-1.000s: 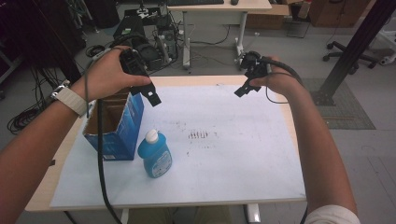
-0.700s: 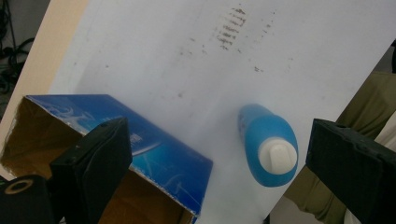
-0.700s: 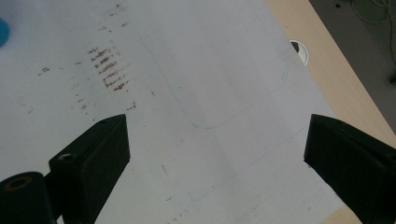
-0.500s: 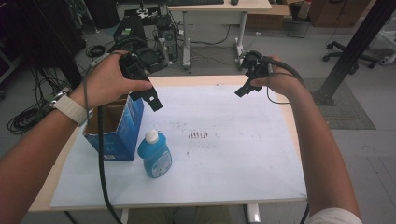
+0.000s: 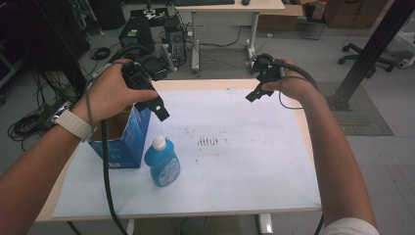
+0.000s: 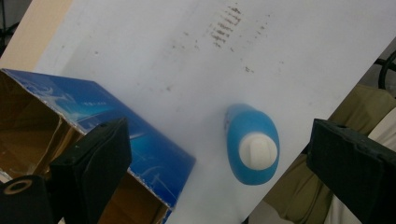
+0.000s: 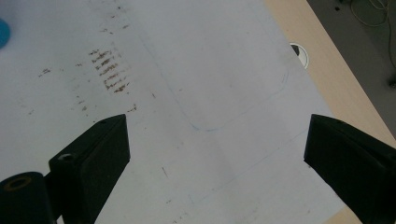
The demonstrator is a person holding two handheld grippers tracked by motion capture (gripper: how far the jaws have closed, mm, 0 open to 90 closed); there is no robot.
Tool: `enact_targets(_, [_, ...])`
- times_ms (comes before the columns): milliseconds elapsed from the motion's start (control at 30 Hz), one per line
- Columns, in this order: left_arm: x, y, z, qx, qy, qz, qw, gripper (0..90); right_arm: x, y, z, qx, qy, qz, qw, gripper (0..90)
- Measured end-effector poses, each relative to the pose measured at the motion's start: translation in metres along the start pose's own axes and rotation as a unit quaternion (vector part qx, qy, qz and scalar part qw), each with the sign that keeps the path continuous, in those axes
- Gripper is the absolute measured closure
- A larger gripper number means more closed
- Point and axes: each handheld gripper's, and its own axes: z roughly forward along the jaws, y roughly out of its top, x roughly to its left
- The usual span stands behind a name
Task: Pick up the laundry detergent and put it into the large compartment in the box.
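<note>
Approach step — left claw, jaws apart, hovers above blue bottle beside open box; right claw apart, idle. Next: descend, straddle bottle.

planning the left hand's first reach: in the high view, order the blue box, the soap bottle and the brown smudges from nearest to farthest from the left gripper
1. blue box, right under the left gripper
2. soap bottle, just nearer the person
3. brown smudges, out at mid-table
</note>
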Motion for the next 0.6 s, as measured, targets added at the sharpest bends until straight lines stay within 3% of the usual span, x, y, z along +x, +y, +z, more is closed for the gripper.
enact_targets(233, [-0.003, -0.007, -0.001, -0.009, -0.007, -0.019, 0.9998, 7.2, 0.001, 0.000, 0.000, -0.002, 0.000, -0.001, 1.0000, 7.1])
enact_targets(433, [-0.007, -0.012, 0.002, -0.001, -0.002, -0.022, 0.9998, 7.2, 0.001, 0.002, 0.002, -0.002, 0.001, -0.004, 1.0000, 7.1])
enact_targets(600, [-0.010, -0.015, 0.005, -0.005, 0.001, -0.037, 0.9993, 7.1, 0.003, 0.003, 0.003, -0.004, 0.002, -0.006, 1.0000, 7.1])
